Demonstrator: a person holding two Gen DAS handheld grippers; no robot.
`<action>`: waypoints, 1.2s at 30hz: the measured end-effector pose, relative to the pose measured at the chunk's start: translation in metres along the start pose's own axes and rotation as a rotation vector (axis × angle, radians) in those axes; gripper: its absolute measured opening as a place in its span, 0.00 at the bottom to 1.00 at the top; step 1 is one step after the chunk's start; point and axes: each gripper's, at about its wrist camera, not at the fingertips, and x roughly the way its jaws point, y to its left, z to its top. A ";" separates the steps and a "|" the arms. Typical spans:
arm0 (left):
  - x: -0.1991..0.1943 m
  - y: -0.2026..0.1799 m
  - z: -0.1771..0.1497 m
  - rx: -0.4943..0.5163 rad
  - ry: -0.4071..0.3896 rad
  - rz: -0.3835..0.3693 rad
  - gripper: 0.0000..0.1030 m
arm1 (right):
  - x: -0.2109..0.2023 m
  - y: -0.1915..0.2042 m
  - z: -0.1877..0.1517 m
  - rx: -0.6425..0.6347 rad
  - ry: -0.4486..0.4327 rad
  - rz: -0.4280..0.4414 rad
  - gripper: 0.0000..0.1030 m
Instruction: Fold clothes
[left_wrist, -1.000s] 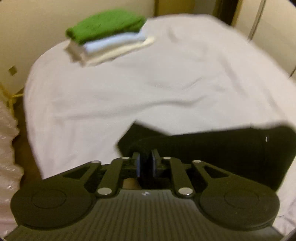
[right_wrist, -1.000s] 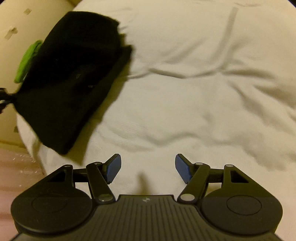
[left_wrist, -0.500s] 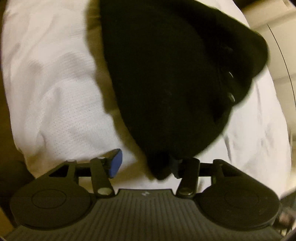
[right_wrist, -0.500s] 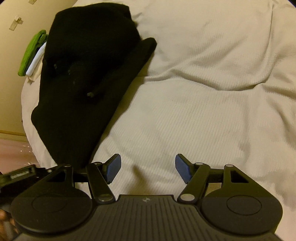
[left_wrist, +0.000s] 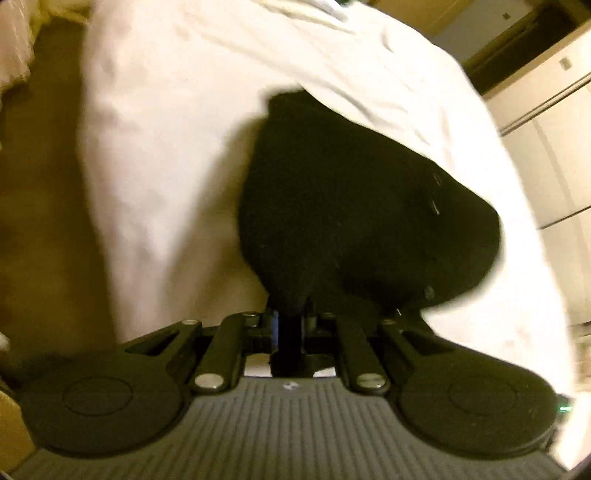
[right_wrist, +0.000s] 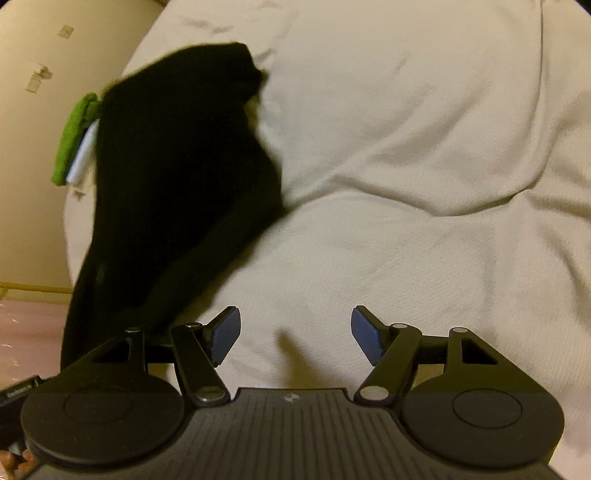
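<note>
Left gripper (left_wrist: 290, 325) has just clamped onto a corner of the black garment (left_wrist: 351, 206), which spreads away from it across the white bed (left_wrist: 155, 147). Right gripper (right_wrist: 295, 334) is spread apart, empty, over bare sheet; garment just left of it.

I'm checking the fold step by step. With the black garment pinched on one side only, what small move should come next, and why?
Probably bring the right gripper to the black garment's near edge and close on it. The left gripper, whose jaws have just closed, pinches a bunched corner, so the cloth hangs crumpled over the white bedding. The right stands open, empty, beside it; a second hold would let it be spread flat.
</note>
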 end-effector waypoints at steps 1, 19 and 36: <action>-0.001 0.011 0.006 0.001 0.004 0.024 0.10 | 0.000 0.000 -0.001 0.007 0.002 0.018 0.67; 0.058 0.069 -0.024 -0.251 0.069 -0.085 0.58 | 0.078 -0.019 0.028 0.299 0.000 0.308 0.60; -0.105 -0.012 0.039 0.148 -0.164 -0.230 0.11 | -0.044 0.029 -0.015 0.239 -0.056 0.494 0.13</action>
